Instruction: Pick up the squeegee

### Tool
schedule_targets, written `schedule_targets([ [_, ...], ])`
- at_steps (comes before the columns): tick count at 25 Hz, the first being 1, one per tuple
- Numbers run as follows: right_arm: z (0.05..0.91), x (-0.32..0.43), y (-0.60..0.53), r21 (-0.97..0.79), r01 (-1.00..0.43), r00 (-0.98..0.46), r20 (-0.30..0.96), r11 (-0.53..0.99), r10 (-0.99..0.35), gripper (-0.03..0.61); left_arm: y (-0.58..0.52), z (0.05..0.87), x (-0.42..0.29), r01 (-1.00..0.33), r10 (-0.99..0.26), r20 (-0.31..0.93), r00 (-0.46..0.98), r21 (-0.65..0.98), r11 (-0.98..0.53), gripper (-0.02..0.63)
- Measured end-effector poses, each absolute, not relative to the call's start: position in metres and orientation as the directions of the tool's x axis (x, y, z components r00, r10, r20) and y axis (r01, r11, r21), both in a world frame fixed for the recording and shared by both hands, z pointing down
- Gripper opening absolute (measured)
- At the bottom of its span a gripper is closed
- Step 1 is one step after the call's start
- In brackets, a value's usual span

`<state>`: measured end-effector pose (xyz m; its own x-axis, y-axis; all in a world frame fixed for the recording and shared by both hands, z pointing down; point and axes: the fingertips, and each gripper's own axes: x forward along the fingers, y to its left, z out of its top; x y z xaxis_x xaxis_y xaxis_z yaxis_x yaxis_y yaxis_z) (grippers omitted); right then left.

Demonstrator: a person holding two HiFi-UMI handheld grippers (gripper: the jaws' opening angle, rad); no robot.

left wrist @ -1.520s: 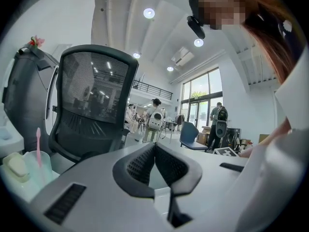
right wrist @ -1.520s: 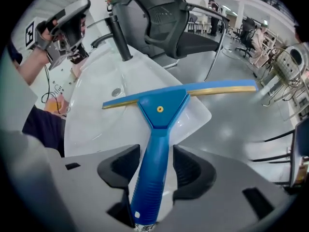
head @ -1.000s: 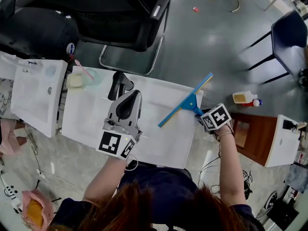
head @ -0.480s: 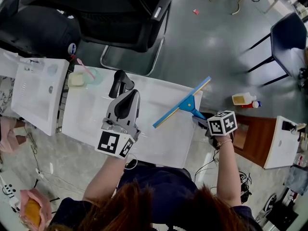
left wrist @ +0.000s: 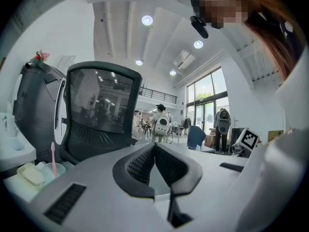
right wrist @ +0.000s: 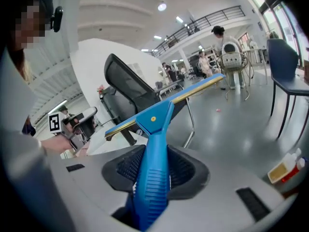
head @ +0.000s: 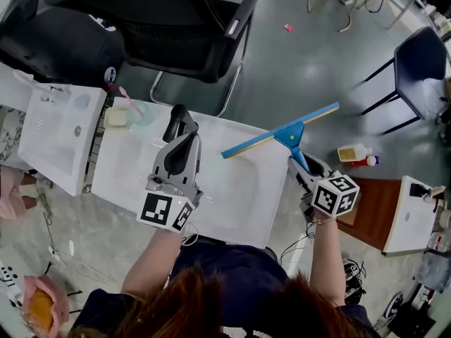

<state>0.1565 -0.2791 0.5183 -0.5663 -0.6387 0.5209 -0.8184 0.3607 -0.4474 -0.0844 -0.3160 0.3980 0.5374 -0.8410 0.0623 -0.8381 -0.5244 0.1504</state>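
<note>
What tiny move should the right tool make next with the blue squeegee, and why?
Probably lift it slightly higher. The right tool grips the squeegee by its handle, and the blade seems to hang close above the white table near its far edge, so extra clearance looks wise.

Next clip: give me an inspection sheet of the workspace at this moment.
Surface: white table, glossy top.
Job's things: squeegee, blue handle gripped, blade raised off the table.
Clutter: cup with a pink toothbrush and soap at the table's far left corner.
Grippers: right tool shut on the squeegee handle; left tool shut, empty, above the table.
Cables: loose cables on the floor, far right.
Surroundings: black office chair, blue chair, white sink unit, bottle on the floor.
</note>
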Motion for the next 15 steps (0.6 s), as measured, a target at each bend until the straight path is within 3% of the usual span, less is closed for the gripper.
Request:
schedule_targets([
  [15,0.412,0.172,-0.295,-0.261,-0.887,-0.445,0.267,0.381,-0.855,0.153,-0.298,0.372,-0.089,-0.862,-0.868,0.026,0.496,0.131,-0.489,0.02],
])
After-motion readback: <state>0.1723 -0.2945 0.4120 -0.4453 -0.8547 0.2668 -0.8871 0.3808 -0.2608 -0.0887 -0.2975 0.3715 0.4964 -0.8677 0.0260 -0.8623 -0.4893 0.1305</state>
